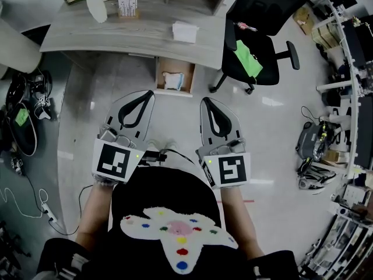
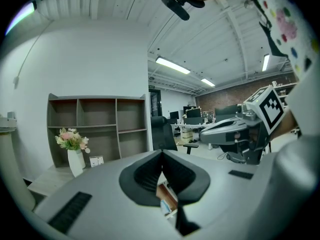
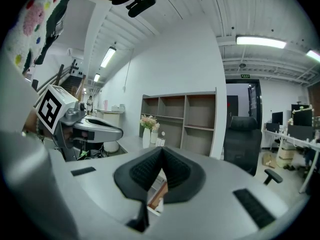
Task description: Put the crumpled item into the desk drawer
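Observation:
Under the grey desk point(image 1: 87, 31) an open wooden drawer point(image 1: 185, 70) holds a crumpled white and blue item point(image 1: 172, 80). Both grippers hover side by side in front of it, well short of the drawer, and point at the desk. My left gripper point(image 1: 149, 94) is shut with nothing between its pads, and so is my right gripper point(image 1: 206, 101). In the left gripper view the jaws point(image 2: 162, 152) meet at the tip, and a slice of the drawer point(image 2: 169, 196) shows below them. The right gripper point(image 3: 162, 149) is likewise closed and empty.
On the desk stand a white vase with flowers point(image 1: 96, 6), a small card holder point(image 1: 127, 7) and a white stack of paper point(image 1: 185, 31). A black office chair point(image 1: 259, 37) with a green thing point(image 1: 248, 58) on its seat stands right of the drawer. Cables and bags lie at both sides.

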Demonstrator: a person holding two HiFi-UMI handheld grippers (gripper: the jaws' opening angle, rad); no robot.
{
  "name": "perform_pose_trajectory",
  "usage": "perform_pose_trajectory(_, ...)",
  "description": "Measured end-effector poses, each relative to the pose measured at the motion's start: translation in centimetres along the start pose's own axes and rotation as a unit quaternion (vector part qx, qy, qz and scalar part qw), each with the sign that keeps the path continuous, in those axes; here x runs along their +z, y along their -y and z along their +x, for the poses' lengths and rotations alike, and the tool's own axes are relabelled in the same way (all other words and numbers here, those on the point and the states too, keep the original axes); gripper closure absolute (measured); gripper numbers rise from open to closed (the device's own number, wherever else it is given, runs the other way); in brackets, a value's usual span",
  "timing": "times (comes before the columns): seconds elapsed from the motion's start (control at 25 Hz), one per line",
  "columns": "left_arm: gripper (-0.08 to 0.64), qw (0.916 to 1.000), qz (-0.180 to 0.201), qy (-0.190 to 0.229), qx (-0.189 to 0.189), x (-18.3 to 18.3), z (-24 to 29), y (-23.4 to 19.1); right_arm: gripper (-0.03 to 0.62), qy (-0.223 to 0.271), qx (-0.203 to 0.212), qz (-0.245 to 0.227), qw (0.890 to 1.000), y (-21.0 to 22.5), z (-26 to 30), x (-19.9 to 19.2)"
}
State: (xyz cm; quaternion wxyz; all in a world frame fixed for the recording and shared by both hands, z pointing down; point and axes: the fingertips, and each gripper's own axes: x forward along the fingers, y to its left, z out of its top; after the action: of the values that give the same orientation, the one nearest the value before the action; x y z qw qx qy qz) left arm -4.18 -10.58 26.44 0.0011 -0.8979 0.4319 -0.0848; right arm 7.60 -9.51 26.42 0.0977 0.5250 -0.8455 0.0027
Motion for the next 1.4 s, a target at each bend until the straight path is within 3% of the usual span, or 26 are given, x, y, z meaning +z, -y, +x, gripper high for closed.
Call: perform_pose_trajectory(1.4,0.548,0.9999,0.008,0.001,-0.011,-0.12,-0.13,0.53,0.589,0.002,0.007,-0.017,1.0,-0.98,-0.22,-0.02)
